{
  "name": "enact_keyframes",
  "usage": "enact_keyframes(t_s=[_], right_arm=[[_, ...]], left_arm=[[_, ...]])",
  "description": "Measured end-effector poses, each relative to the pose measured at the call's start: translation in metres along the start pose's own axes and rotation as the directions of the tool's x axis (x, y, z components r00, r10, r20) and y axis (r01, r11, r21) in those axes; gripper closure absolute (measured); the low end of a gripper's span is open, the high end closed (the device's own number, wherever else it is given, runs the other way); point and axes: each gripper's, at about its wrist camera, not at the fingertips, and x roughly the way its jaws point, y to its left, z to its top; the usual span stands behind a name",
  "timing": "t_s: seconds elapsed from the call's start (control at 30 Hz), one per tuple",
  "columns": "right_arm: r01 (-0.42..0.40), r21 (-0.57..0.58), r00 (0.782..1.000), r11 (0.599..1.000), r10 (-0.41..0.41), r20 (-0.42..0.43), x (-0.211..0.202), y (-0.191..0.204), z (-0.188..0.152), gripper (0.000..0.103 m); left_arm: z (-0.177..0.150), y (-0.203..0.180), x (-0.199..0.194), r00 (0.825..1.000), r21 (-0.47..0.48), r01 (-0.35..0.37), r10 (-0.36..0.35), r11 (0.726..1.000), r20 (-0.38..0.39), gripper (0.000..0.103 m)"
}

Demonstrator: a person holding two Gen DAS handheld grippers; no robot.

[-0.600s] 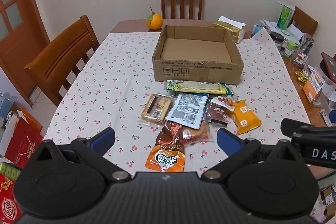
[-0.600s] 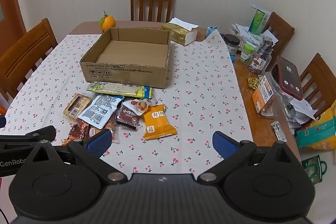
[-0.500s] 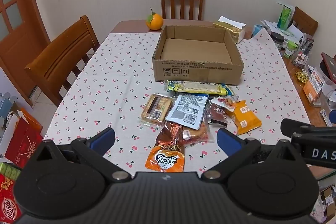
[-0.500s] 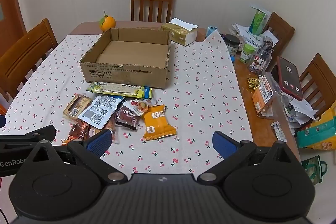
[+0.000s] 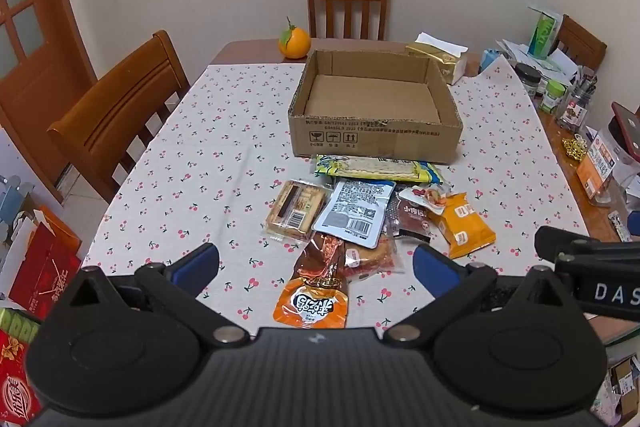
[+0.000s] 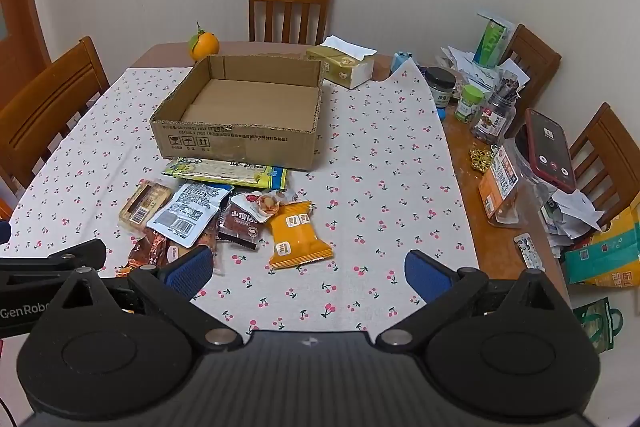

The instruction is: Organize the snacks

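Nothing packed yet. Heap of mixed foil and plastic snack packets (image 5: pixel 360 223) near the table's front edge, just before the shallow open brown cardboard box (image 5: pixel 374 107), presumably their destination. Left gripper (image 5: pixel 316 265) and right gripper (image 6: pixel 306 273) above the front edge, both spread wide, pinching nothing, likely ready for a first pick.

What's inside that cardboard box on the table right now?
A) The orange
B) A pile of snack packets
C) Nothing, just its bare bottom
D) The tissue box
C: the cardboard box shows only its bare brown floor, while the snack packets lie on the tablecloth in front of it, and the orange and tissue box sit behind it.
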Motion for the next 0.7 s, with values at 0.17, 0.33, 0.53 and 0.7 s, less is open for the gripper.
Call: enact_keyframes(t_s=[0.17, 0.33, 0.53, 0.7], right_arm=[[-0.001, -0.002, 1.0, 1.0, 0.001, 0.001, 0.003, 0.0018, -0.0045, 0.0], [-0.001, -0.004, 1.0, 1.0, 0.001, 0.002, -0.0019, 0.0007, 0.0012, 0.0], [0.0, -0.006, 1.0, 1.0, 0.0, 0.007, -0.0015, 0.0016, 0.0009, 0.0], [-0.001, -0.005, 1.0, 1.0, 0.001, 0.008, -0.002, 0.0014, 0.0013, 0.0]], left_arm=[[0.0001, -0.0002, 0.0, 1.0, -0.003, -0.001, 0.001, 1.0, 0.0, 0.001], [0.0003, 0.0001, 0.0, 1.0, -0.003, -0.002, 0.002, 1.0, -0.001, 0.001], [0.0004, 0.0008, -0.0004, 1.0, -0.006, -0.001, 0.001, 1.0, -0.001, 0.001], [0.001, 0.0015, -0.0008, 1.0, -0.008, -0.002, 0.002, 1.0, 0.001, 0.001]])
